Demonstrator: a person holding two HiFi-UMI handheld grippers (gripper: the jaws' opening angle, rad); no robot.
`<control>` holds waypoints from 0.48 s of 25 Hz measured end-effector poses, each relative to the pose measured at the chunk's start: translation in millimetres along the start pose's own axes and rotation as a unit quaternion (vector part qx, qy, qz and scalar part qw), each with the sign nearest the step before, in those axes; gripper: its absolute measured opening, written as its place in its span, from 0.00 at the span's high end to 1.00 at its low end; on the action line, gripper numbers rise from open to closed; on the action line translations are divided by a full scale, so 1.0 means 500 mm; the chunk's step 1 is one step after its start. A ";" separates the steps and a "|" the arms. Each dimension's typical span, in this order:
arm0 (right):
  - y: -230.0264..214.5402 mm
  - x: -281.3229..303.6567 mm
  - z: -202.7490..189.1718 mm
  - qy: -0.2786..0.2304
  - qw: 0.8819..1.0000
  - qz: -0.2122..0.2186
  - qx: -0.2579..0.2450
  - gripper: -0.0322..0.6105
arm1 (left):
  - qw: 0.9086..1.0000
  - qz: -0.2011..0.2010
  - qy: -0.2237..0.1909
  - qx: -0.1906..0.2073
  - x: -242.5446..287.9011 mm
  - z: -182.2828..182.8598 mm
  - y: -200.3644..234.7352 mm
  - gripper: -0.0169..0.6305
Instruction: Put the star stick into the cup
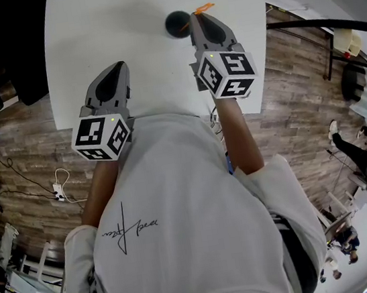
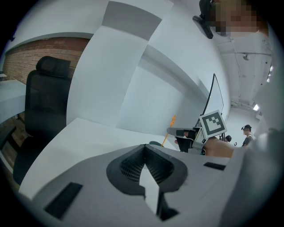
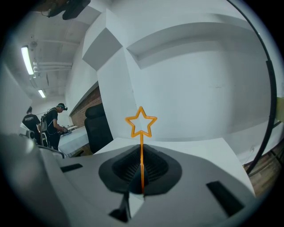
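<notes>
**Right gripper view: jaws pinched on star stick**

R gripper [image 3: 141, 164] is closed on the thin orange star stick [image 3: 142, 141], hollow star upright above the tips. L gripper [image 2: 145, 162] is closed too, nothing btwn its jaws. White table [image 1: 119, 23] carries a dark cup [image 1: 178, 23], just beside the R gripper tip. Wood-plank floor [image 1: 29, 157]; black chair [image 2: 44, 102].
</notes>
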State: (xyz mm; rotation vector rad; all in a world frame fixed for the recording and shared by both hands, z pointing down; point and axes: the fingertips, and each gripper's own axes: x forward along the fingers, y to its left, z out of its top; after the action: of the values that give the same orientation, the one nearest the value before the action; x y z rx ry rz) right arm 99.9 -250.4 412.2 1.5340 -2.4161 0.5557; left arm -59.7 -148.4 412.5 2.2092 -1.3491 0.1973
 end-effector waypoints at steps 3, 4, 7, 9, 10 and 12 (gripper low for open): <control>-0.005 0.001 -0.006 0.005 1.000 -0.002 0.000 0.92 | 1.000 -0.002 0.001 0.000 0.003 -0.001 -0.002 0.96; -0.006 0.002 -0.007 0.007 1.000 -0.003 -0.002 0.92 | 1.000 -0.002 0.002 0.000 0.003 -0.001 -0.003 0.96; -0.008 0.006 -0.013 0.014 1.000 -0.006 -0.003 0.92 | 1.000 -0.003 0.002 -0.003 0.005 -0.002 -0.001 0.96; -0.010 0.009 -0.019 0.018 1.000 -0.006 -0.001 0.92 | 1.000 -0.003 0.004 -0.006 0.007 -0.004 0.001 0.96; -0.010 0.011 -0.022 0.020 1.000 -0.007 0.000 0.92 | 1.000 -0.004 0.005 -0.007 0.008 -0.006 0.001 0.96; -0.011 0.014 -0.026 0.023 1.000 -0.007 0.000 0.92 | 1.000 -0.005 0.006 -0.008 0.009 -0.006 0.001 0.96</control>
State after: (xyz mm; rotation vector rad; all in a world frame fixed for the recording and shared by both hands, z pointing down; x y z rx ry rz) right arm 101.7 -252.6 427.9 1.5204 -2.3688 0.5830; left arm -57.5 -150.7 417.2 2.1988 -1.3292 0.1948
